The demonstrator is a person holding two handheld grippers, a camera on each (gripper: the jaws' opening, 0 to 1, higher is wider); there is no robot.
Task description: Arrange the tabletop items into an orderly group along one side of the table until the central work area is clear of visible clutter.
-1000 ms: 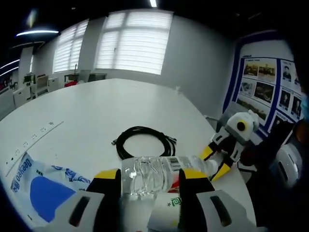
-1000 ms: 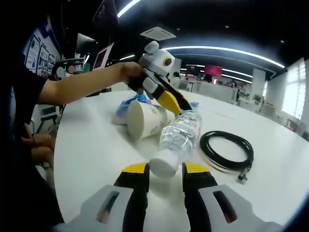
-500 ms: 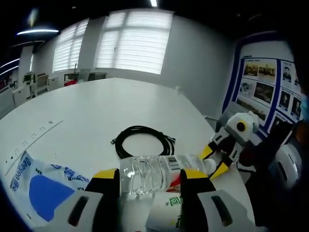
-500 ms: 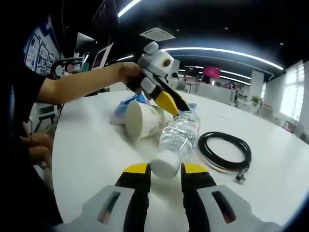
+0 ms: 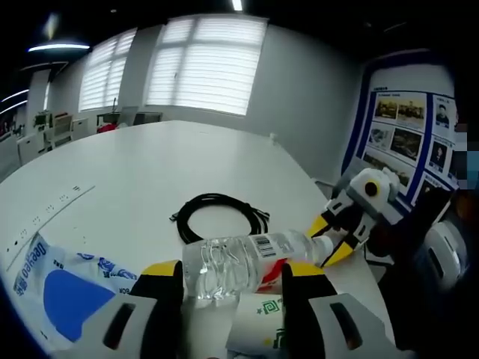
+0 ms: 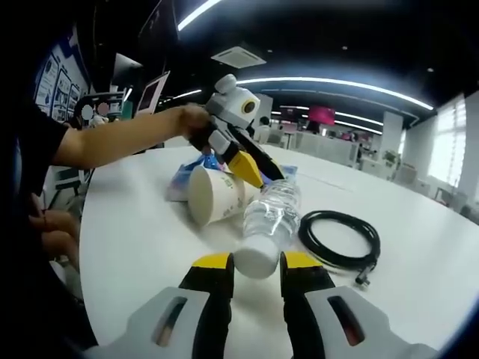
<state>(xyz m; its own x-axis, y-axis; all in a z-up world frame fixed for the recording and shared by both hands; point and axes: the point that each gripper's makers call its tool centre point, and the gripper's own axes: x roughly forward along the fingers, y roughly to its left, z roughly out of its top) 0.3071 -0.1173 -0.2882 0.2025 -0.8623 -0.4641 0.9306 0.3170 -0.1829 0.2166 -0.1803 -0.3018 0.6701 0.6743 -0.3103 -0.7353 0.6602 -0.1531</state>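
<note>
Both grippers are meeting on one clear plastic bottle (image 6: 268,224) lying on its side on the white table (image 5: 150,179). Seen from the right gripper view, the right gripper (image 6: 257,271) is sitting with its yellow-tipped jaws on either side of the white cap end, closed in against it, though the actual contact is hard to make out. From the left gripper view, the left gripper (image 5: 232,274) is straddling the bottle's ribbed body, jaws parted about its width; whether they are squeezing it I cannot tell. A paper cup (image 6: 215,196) is lying just beside the bottle, its far end hidden behind the left gripper. A coiled black cable (image 5: 222,216) is resting near the bottle, and a blue-and-white plastic bag (image 5: 56,288) is running off the picture's lower edge.
</note>
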